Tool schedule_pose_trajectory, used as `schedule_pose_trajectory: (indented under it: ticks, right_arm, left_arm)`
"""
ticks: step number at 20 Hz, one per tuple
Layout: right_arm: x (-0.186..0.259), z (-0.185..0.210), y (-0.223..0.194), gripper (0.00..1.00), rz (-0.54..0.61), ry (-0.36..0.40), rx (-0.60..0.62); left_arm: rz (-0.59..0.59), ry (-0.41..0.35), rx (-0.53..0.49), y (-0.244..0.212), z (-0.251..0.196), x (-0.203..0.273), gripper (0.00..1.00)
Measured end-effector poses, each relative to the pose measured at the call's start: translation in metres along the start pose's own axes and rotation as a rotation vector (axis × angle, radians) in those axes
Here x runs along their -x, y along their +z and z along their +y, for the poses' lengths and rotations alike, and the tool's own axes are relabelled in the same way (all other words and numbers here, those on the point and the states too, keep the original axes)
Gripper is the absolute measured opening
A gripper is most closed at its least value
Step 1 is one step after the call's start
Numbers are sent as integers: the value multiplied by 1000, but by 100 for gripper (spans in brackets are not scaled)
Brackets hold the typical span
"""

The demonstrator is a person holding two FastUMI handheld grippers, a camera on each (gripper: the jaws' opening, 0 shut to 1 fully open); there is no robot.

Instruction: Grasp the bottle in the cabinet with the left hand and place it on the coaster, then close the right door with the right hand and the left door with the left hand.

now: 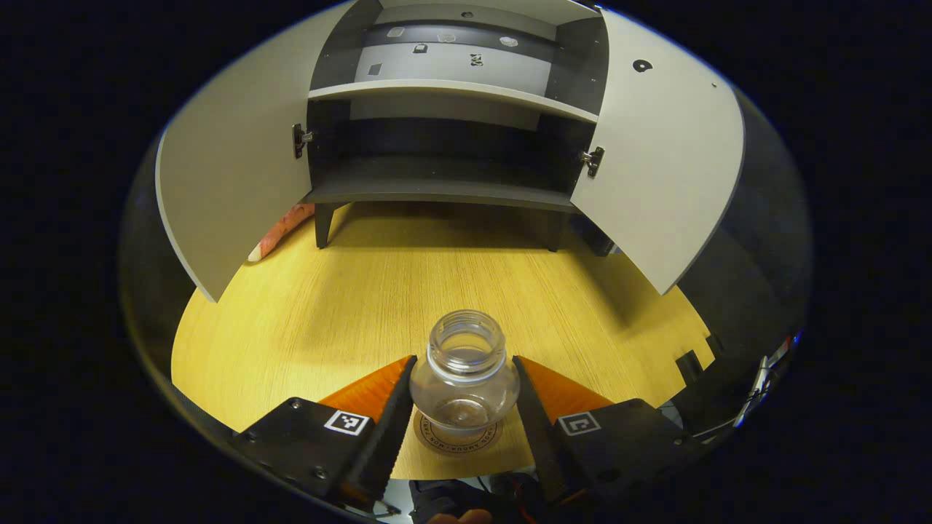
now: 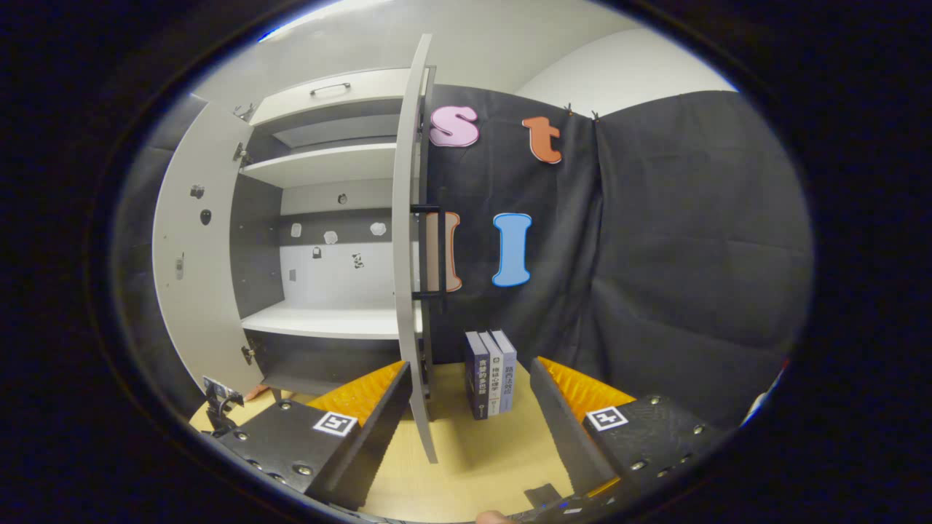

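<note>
Bottle [image 1: 464, 378] on coaster [image 1: 457, 435], between left gripper [image 1: 464, 404] jaws.
Jaws apart, flanking the glass, apparently not pressing. Right gripper [image 2: 472, 422] jaws apart, straddling right door [image 2: 409, 247] edge; bench [image 1: 328, 306] below.

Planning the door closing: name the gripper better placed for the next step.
Right. The bottle already stands on the coaster, and the right gripper has its open jaws either side of the right door's edge.
</note>
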State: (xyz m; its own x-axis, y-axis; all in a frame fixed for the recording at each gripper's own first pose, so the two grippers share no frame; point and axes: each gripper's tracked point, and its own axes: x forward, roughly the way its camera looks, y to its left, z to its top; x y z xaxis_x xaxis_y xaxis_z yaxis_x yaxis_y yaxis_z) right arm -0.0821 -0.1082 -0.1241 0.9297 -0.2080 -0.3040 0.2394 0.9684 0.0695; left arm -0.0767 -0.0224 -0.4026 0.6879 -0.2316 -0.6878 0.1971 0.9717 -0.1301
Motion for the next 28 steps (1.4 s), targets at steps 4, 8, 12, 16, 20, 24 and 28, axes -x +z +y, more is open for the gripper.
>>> schedule_pose_trajectory:
  ticks: [4,8,12,16,20,24,28]
  right_arm:
    - [-3,-2,-3,98,2,-8,-8]
    - [-7,0,-5,94,9,-1,-13]
    - [-12,3,-4,99,4,5,3]
    - [-16,7,-7,98,14,23,5]
    - [-17,9,-9,99,18,32,14]
    - [-18,10,-12,99,29,38,15]
    - [-19,9,-12,99,30,30,11]
  left_arm:
    - [-6,13,-15,4,1,-1,81]
    - [-51,21,-26,22,2,5,81]
    - [-110,34,-37,47,0,18,81]
    - [-178,11,-24,84,-8,38,81]
    - [-320,-9,37,152,-11,70,81]
    - [-465,45,73,223,9,106,80]
    - [-598,-2,167,281,7,147,80]
